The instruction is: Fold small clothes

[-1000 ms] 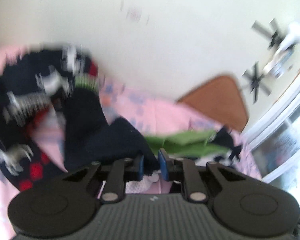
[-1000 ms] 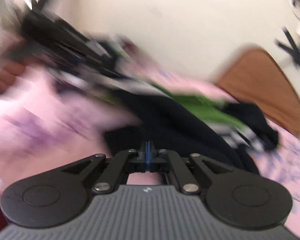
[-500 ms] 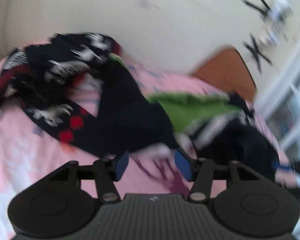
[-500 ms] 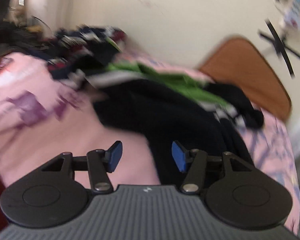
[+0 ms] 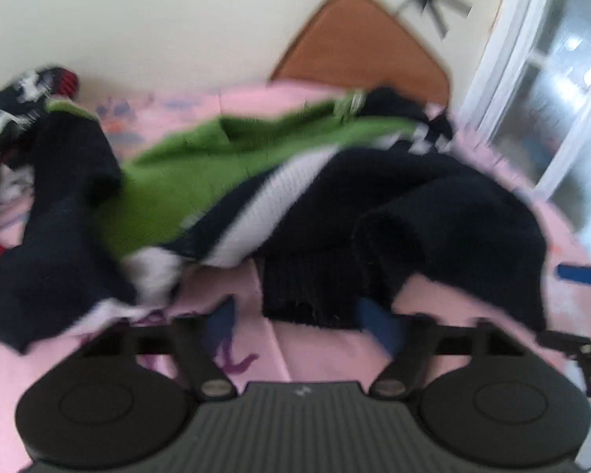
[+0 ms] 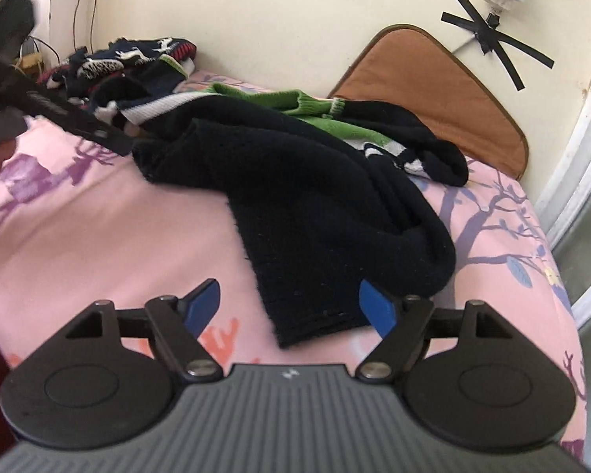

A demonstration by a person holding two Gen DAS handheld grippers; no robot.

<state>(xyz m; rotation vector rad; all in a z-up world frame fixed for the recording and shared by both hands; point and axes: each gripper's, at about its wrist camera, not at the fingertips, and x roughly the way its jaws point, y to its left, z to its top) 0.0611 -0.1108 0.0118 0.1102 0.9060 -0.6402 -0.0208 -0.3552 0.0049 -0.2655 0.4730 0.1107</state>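
The sweater (image 6: 295,181) lies crumpled on the pink sheet (image 6: 110,228), its hem at twelve o'clock of both grippers. The right gripper (image 6: 291,305) has just been spreading, gripping nothing. The left gripper (image 5: 301,321) has just narrowed slightly, still released — its view is blurred, with dark hem between its pads and contact unclear.

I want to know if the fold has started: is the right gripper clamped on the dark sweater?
No: the right gripper stands open, its blue pads apart over the dark sweater hem.
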